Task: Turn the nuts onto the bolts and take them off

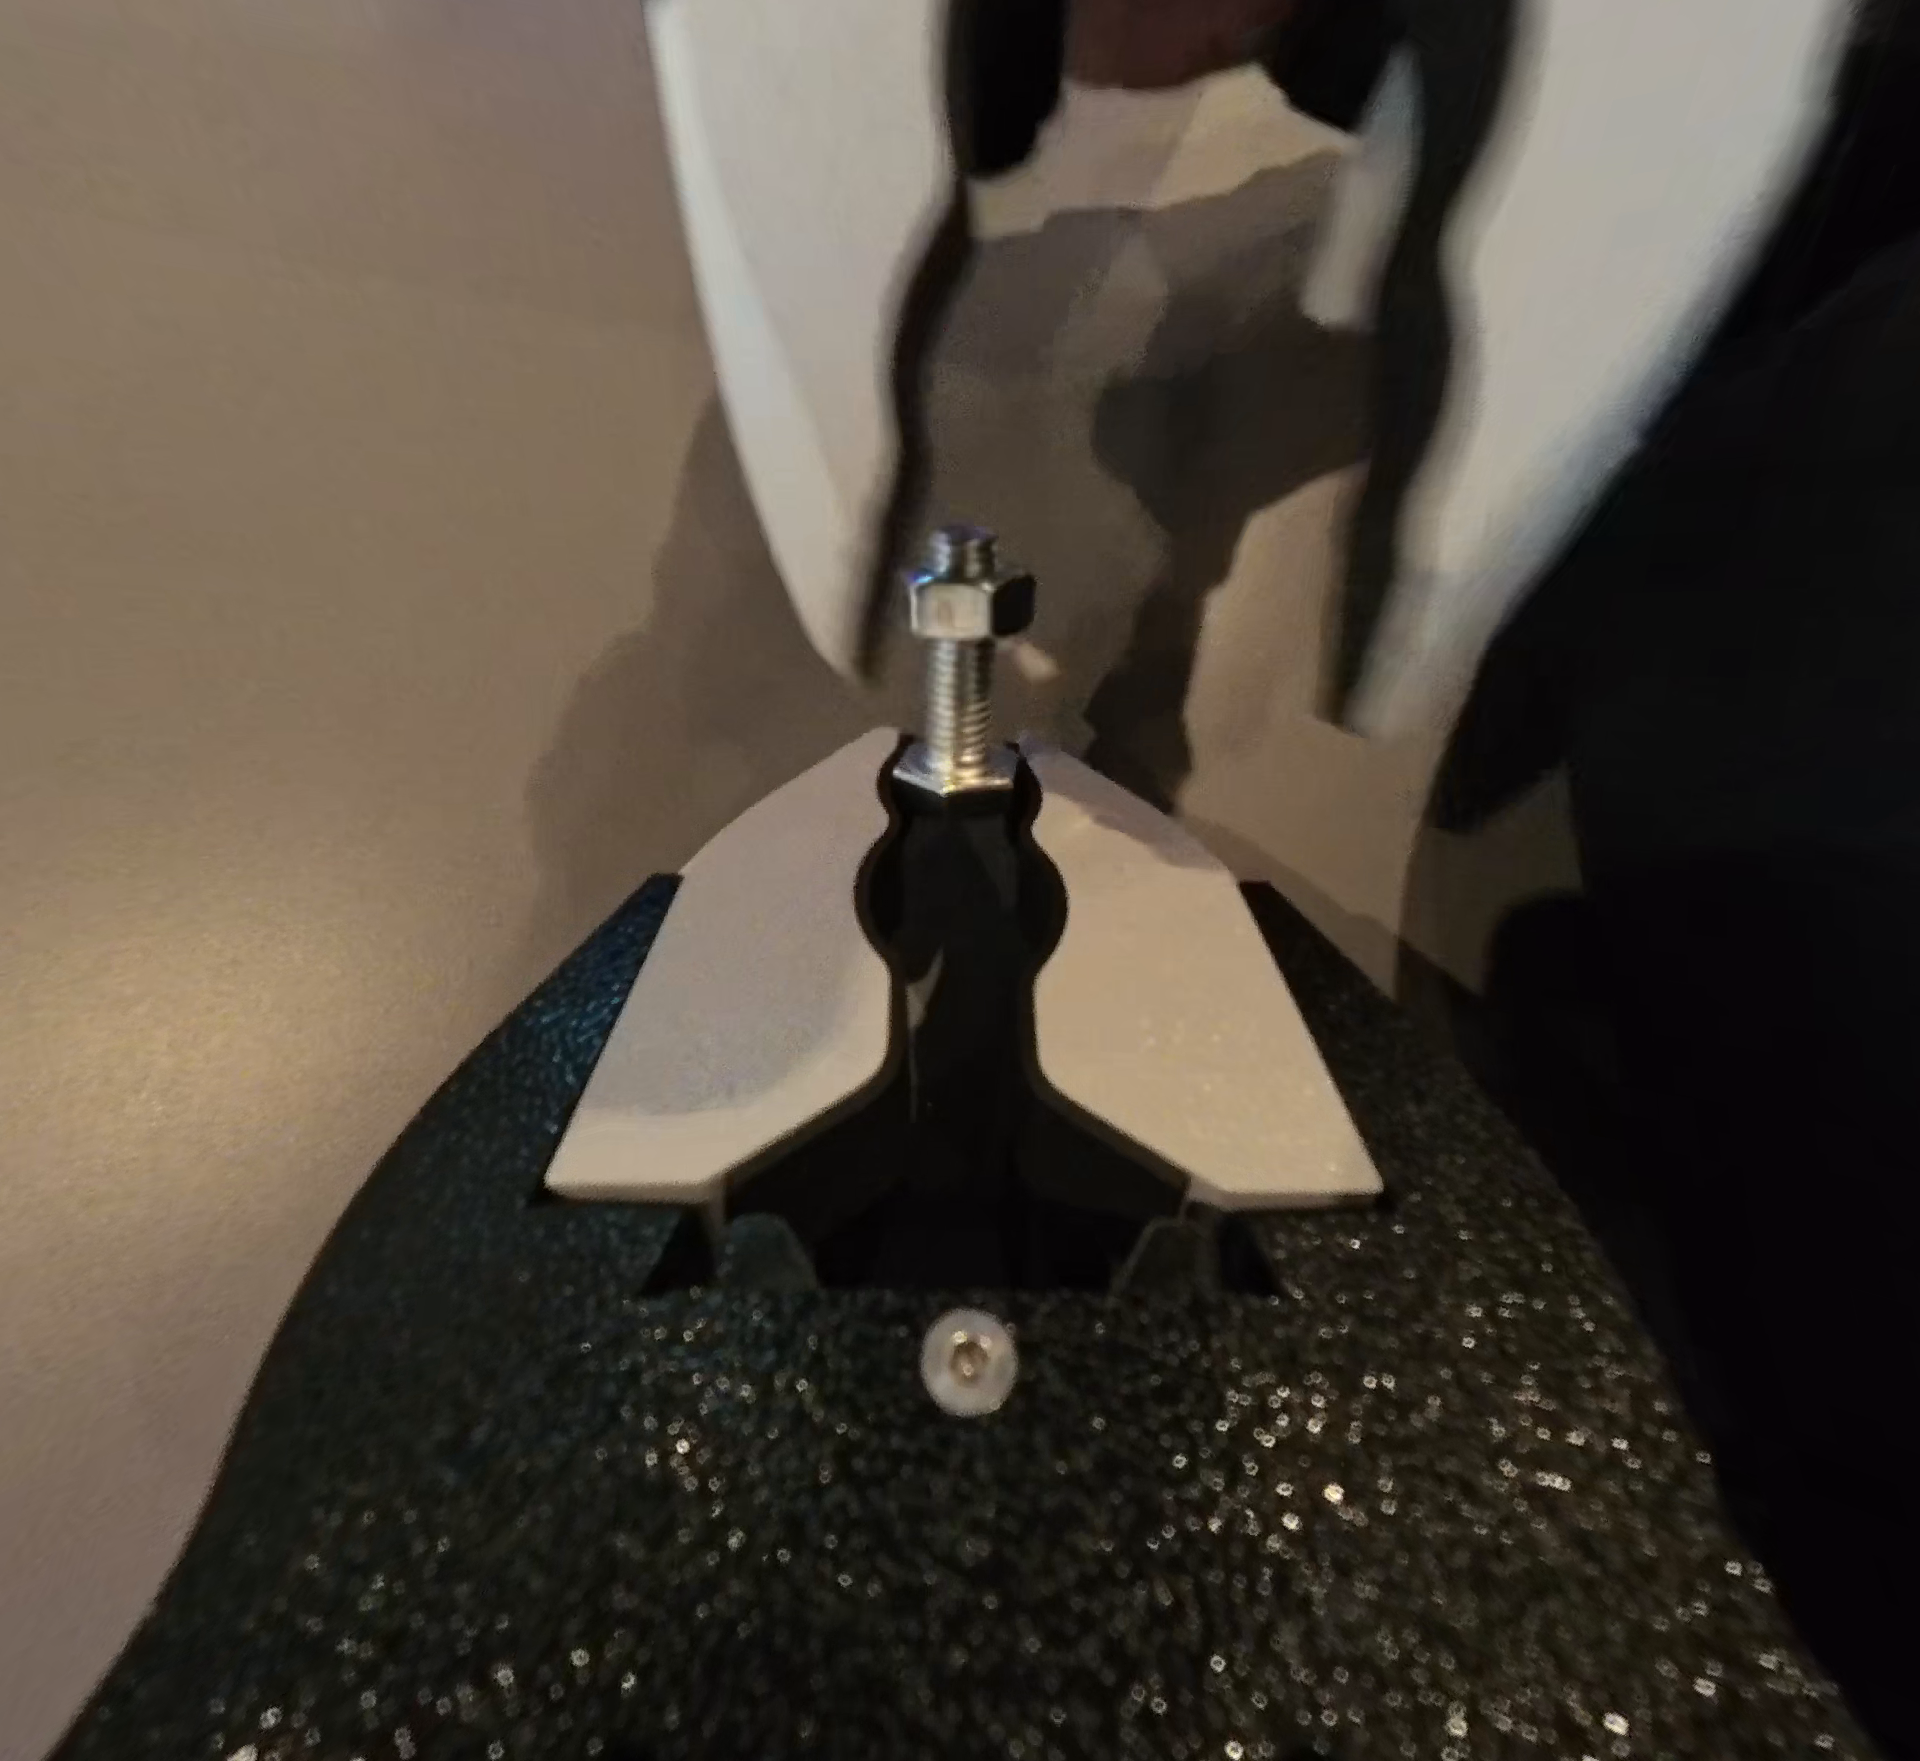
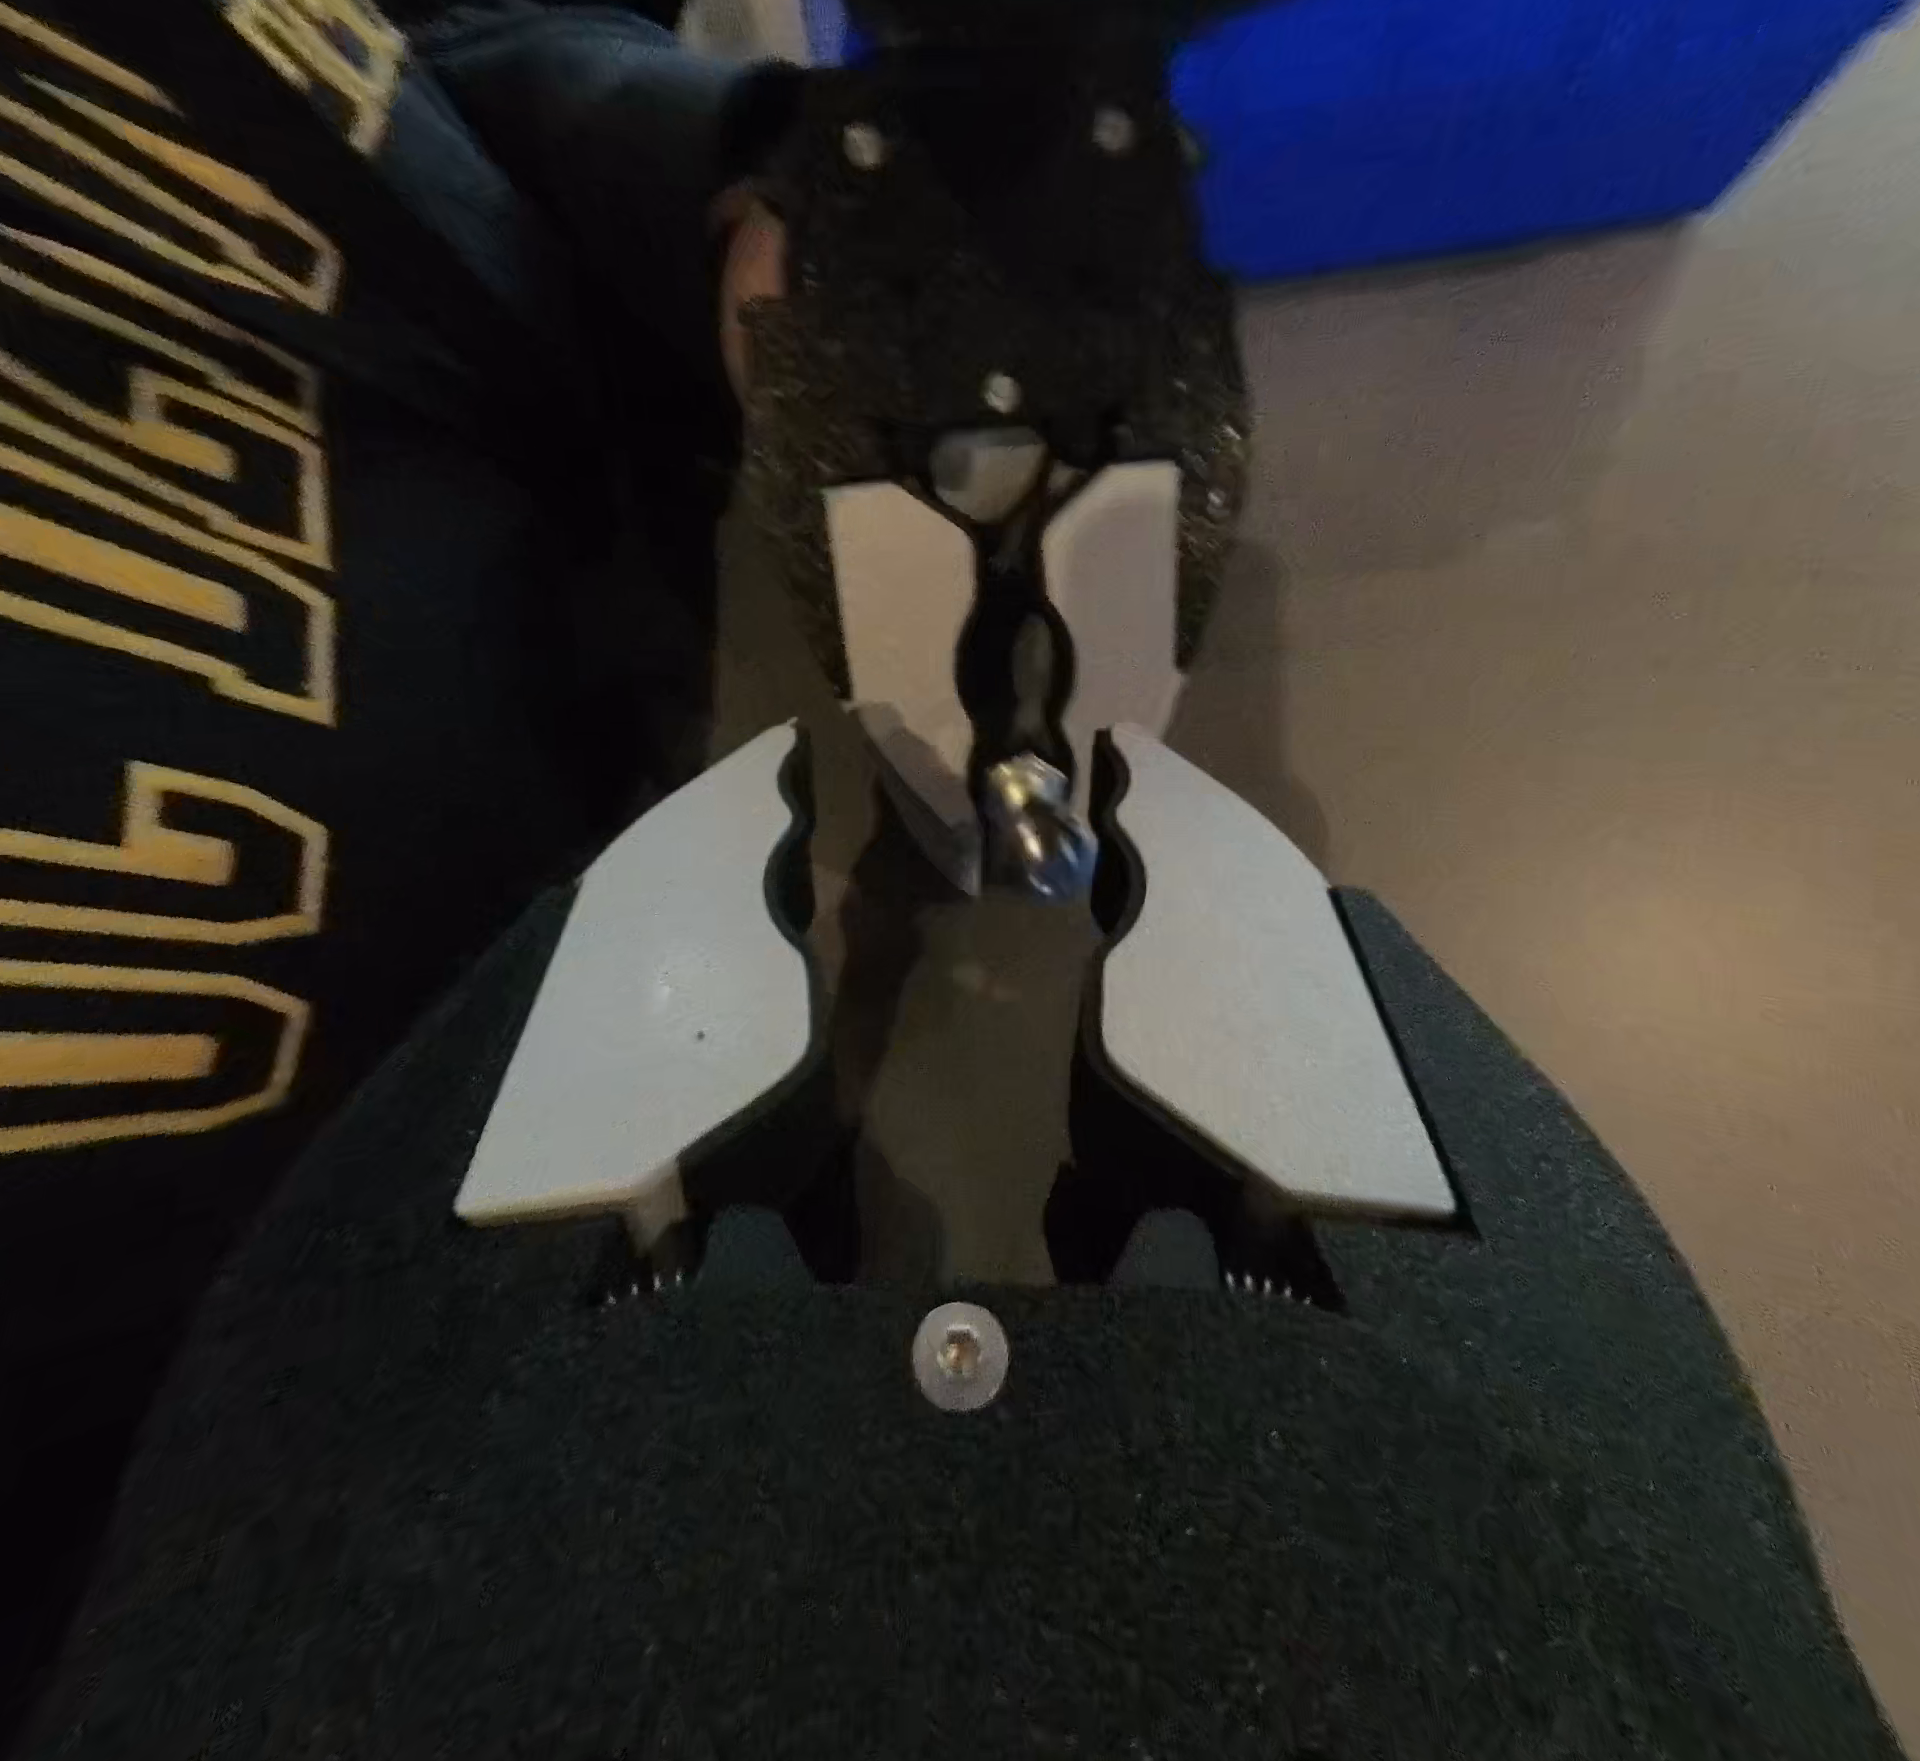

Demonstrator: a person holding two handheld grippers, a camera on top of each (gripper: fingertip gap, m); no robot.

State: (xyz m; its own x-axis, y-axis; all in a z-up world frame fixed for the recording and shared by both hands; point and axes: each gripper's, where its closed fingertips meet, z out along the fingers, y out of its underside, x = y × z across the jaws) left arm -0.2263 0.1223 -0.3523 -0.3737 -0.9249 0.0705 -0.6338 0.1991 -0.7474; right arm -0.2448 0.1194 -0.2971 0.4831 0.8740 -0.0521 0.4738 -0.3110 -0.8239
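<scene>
My left tongs pinch the bolt by its head, shank pointing straight ahead, nut near its tip. My right tongs gape empty, nearly straddling that nut, closest to turn it.

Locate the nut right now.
In the left wrist view, the nut sits near the top of the upright bolt, whose head is clamped at the left gripper tips. The open right gripper is just to its right.
</scene>
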